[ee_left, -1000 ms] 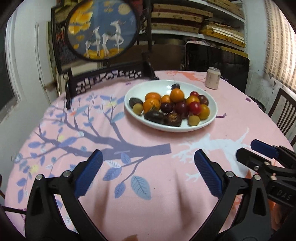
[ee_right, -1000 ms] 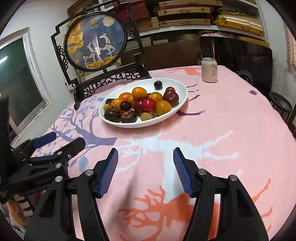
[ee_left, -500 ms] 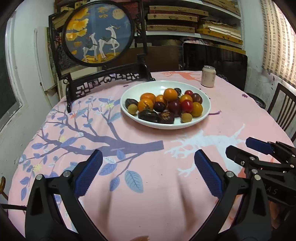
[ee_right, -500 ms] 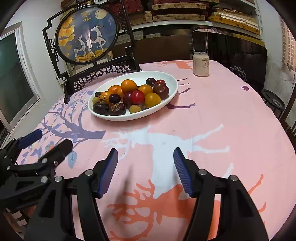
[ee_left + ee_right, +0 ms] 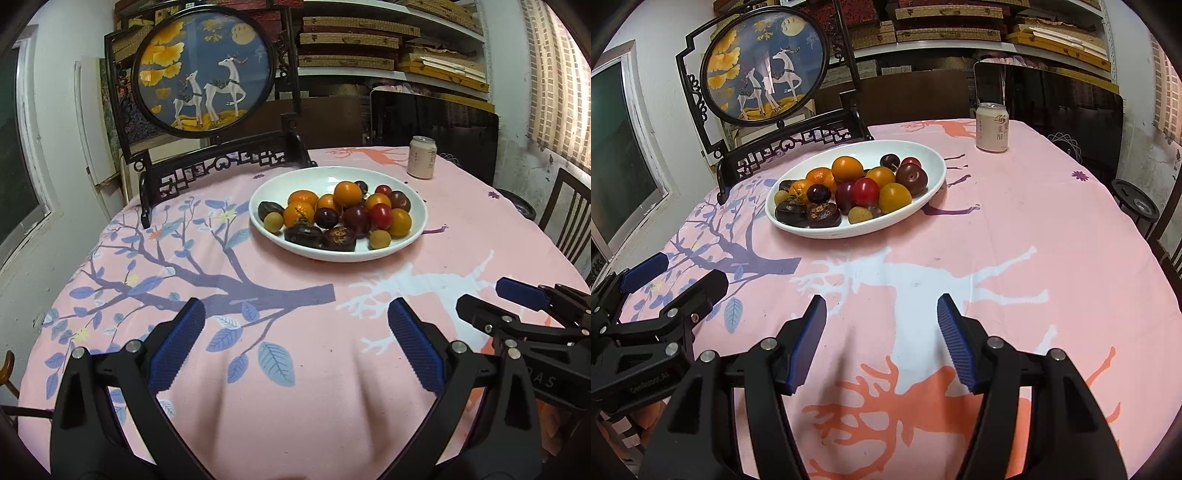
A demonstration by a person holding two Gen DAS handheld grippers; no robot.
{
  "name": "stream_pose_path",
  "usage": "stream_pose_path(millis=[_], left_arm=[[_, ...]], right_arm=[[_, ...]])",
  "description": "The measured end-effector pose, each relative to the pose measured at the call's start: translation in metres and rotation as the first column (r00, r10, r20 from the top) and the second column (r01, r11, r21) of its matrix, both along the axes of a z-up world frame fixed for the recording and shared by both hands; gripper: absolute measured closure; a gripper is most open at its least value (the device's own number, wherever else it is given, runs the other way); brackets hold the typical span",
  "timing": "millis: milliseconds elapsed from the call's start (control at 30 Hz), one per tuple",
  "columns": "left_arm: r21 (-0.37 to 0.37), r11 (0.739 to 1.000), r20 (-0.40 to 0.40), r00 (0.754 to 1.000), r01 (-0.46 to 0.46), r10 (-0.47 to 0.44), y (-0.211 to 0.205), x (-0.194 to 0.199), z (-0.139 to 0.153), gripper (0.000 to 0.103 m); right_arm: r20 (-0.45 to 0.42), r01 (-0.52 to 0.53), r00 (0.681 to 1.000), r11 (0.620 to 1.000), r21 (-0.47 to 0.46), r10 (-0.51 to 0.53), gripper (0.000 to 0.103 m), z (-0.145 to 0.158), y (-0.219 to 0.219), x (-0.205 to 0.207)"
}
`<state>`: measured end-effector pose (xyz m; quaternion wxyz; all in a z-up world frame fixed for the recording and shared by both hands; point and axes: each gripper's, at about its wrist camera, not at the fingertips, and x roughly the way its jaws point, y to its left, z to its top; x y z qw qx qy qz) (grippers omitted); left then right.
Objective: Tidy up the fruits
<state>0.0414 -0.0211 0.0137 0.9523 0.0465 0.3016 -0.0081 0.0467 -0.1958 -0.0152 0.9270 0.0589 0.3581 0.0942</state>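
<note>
Two pairs of tongs hang low over the near edge of a round tabletop (image 5: 295,369) draped in pink printed cloth, each released, its blue pads spread wide with nothing between them. The left tongs (image 5: 291,343) sit over the branch-and-leaf print; the right tongs (image 5: 881,339) sit over the white and orange deer print, just to the right of their partner, whose black frame shows at the edge of either wrist view.

Ahead of both tongs, well beyond the fingertips, stands a white plate (image 5: 413,199) heaped with the fruits (image 5: 340,216): orange citrus, yellow and red plums, dark purple ones, small pale round ones and a few wrinkled dark-brown pieces, all mixed in one pile toward the plate's near side. No fruit lies loose on the cloth in either view.

Farther off, past the plate and to the right of the tongs, a pale drink can (image 5: 991,127) stands alone. Behind the plate to the left rises a dark carved stand holding a round deer screen (image 5: 205,70), with shelves beyond.

The scene fits two readings: a mixed heap awaiting sorting, or fruit gathered onto the plate with the tongs drawn clear. If sorting lies ahead, any reach has to carry forward over bare cloth and close on a single round, rolling piece without jostling its neighbours.
</note>
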Motion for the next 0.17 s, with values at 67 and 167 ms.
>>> stream_pose_path(millis=[67,167], left_arm=[[-0.009,1.0,-0.007,1.0,-0.006,0.006,0.0026,0.0019,-0.0001,0.002],[-0.007,1.0,-0.008,1.0,-0.019,0.019,0.0041,0.0024,-0.0005,0.002]], right_arm=[[0.0,0.001,1.0,1.0,-0.001,-0.001,0.04,-0.0002,-0.0001,-0.0001],[0.003,0.001,1.0,1.0,-0.001,-0.001,0.04,-0.0001,-0.0003,-0.0002]])
